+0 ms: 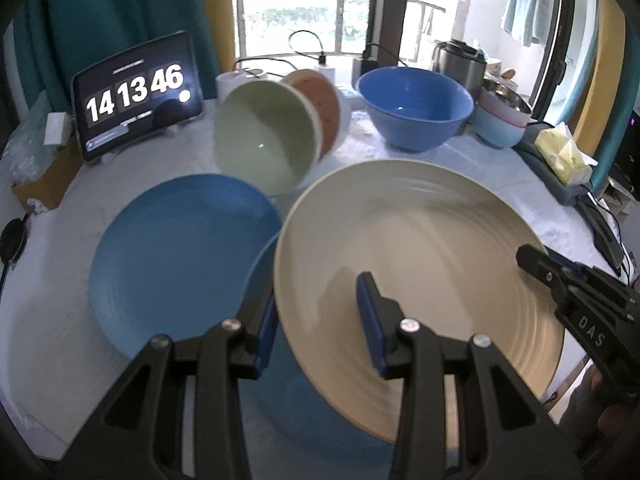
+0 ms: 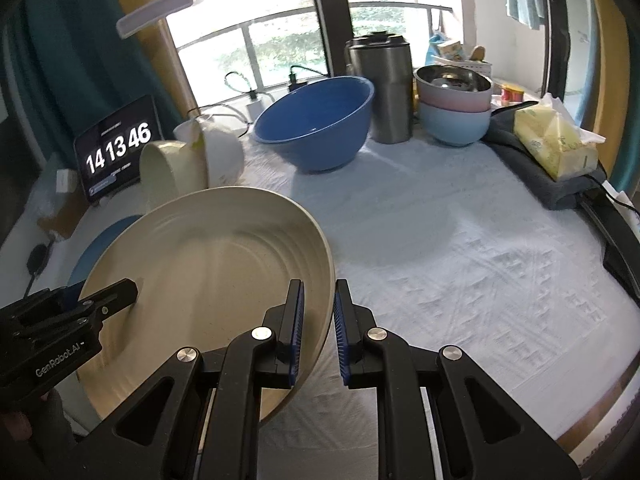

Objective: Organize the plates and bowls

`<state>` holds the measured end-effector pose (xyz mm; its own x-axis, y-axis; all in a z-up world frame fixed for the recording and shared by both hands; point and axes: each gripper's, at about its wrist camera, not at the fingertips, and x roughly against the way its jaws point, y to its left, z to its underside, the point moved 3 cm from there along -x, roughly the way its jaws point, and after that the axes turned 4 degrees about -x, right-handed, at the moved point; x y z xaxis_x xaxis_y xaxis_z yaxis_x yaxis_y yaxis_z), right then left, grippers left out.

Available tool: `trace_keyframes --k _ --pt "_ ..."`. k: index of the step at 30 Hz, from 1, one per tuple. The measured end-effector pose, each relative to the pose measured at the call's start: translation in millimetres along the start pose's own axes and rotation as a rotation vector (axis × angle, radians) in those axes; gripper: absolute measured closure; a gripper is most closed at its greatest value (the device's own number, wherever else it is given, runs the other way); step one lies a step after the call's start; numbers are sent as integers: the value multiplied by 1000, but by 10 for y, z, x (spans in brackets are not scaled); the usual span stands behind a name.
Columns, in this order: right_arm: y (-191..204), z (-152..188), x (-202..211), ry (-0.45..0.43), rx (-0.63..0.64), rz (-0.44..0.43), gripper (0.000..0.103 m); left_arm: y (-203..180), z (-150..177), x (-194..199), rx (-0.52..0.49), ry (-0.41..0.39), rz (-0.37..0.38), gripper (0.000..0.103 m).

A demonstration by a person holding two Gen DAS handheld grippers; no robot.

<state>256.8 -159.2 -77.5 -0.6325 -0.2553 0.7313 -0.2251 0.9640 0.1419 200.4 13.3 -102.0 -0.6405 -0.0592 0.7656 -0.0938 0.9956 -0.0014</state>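
While both grippers share one cream plate (image 1: 416, 280), the load looks unsteady. It hangs tilted above the bench (image 2: 460, 264), over the near left part, with two blue plates (image 1: 184, 256) lying flat beneath and beside it.

The left gripper (image 1: 320, 320) has its fingers (image 1: 370, 320) set fairly wide across the plate's near left rim, one pad over the inner face and one outside; whether the pads press the rim I cannot tell. The right gripper (image 2: 320, 332) straddles the opposite rim with a narrow gap. Its left pad lies against the inner face, while a sliver of space shows by the outer pad, so that grip may be loose or just opening.

My judgement of the risks: if either pair lets go before the other is firm, the plate could swing down on one edge and strike the blue plates, or slide off the pads entirely. Two grippers pulling at unequal pace could also twist it free.

Toward the far left, a green bowl (image 1: 268, 136) leans on its side against an orange bowl (image 1: 318, 104); a knock from the plate's far rim could send them rolling. A large blue bowl (image 1: 416, 108) stands upright at the far edge, with stacked pastel bowls (image 2: 456, 108) at the far right, well apart from the plate. A tablet (image 1: 138, 94) at the far left corner reads 14 13 46.
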Motion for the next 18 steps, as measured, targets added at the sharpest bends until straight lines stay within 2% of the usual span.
trace_keyframes --k 6,13,18 --pt "136 80 -54 26 20 -16 87 118 132 -26 11 38 -24 64" --pt "129 181 -170 72 15 -13 86 138 179 -43 4 76 -5 63" --pt "114 219 -238 94 16 -29 86 162 186 51 -7 74 4 62"
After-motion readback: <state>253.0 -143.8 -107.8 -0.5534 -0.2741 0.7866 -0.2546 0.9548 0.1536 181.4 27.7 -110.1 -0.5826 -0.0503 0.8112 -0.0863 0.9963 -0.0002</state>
